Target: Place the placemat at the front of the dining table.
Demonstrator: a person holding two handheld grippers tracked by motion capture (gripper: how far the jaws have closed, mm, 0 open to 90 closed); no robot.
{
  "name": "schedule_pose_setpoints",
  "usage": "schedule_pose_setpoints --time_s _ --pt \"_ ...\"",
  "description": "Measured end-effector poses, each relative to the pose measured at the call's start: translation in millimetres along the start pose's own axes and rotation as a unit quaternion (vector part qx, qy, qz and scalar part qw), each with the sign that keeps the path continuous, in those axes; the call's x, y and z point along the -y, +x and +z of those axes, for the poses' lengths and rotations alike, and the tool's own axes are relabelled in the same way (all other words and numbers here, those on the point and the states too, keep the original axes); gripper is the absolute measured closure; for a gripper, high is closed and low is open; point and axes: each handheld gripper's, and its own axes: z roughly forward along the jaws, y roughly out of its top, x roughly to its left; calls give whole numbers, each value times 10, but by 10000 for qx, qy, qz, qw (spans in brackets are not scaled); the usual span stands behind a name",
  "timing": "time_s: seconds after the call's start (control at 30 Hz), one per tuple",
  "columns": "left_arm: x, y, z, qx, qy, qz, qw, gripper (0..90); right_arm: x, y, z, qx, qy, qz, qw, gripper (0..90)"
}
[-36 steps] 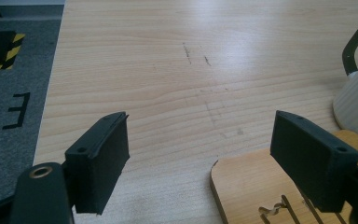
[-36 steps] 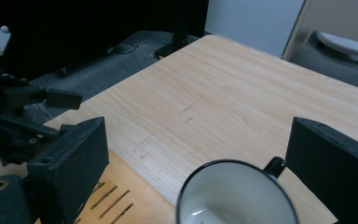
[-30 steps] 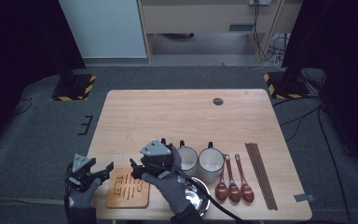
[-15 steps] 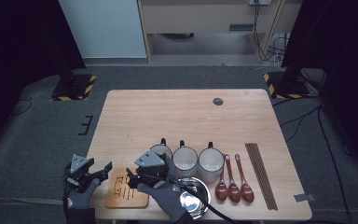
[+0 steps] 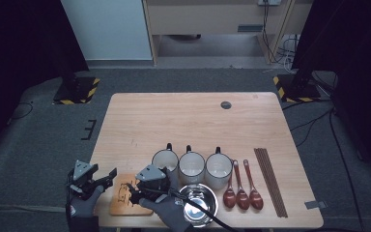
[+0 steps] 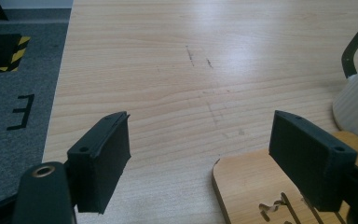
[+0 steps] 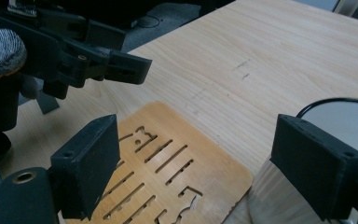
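Wooden trivet [image 5: 127, 195] near bench [image 5: 188, 121] front edge, mugs [image 5: 192, 166] and bowl [image 5: 199, 203] crowding right. Left tool [image 5: 107, 174] gaping, empty; right tool [image 5: 134, 195] just narrowing over trivet, nothing pinched. Open bench beyond.

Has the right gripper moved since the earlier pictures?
Yes. In the high view the right gripper has come left and down, off the mugs and over the wooden trivet, its jaws closing slightly, nothing between them.

Right gripper [image 5: 134, 193] hovers over the wooden trivet [image 5: 125, 202] (left gripper [image 5: 107, 175] beside it).
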Motion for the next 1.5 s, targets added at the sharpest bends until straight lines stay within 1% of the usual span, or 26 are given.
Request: schedule_pose_setpoints --time_s 0.07,0.13,0.17,0.3,0.47,0.57,0.6,0.63,0.67,0.73,0.97,1.03,1.1,1.17,1.23,1.33,1.5 --pt "1 -3 3 9 5 12 10000 188 11 8 8 -21 31 0 10000 151" --pt "5 -12 10 12 14 13 10000 186 47 39 38 -74 140 -32 9999 145" --pt "8 -16 13 17 22 16 10000 186 47 39 38 -74 140 -32 9999 145" --pt "19 -42 33 45 59 44 10000 180 128 55 96 -97 290 68 9995 131" --pt "27 -60 44 54 87 77 9999 178 185 63 121 -103 373 84 9992 131" --pt "43 -96 73 79 146 114 9998 175 221 74 145 -51 478 101 9988 123" --pt "56 -128 104 95 212 177 9996 174 231 76 156 -49 506 95 9987 119" --pt "56 -128 104 95 212 177 9996 172 231 76 156 -49 506 95 9987 119" --pt "63 -145 120 102 233 192 9995 171 253 81 175 -50 570 121 9983 106" --pt "77 -185 158 125 308 266 9991 165 274 82 195 -30 631 111 9979 99" --pt "95 -228 207 156 392 332 9986 154 323 94 236 -12 769 134 9970 85" --pt "111 -248 244 176 479 362 9980 151 347 114 259 -5 824 137 9965 76" --pt "116 -254 256 188 501 367 9979 150 357 119 267 4 834 102 9965 74" --pt "130 -270 286 230 556 378 9975 145 384 143 286 8 905 138 9958 66" --pt "133 -275 295 239 568 379 9974 140 392 144 292 15 914 144 9957 63" --pt "148 -283 332 275 623 360 9970 130 416 152 309 67 970 207 9951 51" --pt "163 -294 368 313 675 322 9967 107 444 151 328 174 1058 175 9941 46"
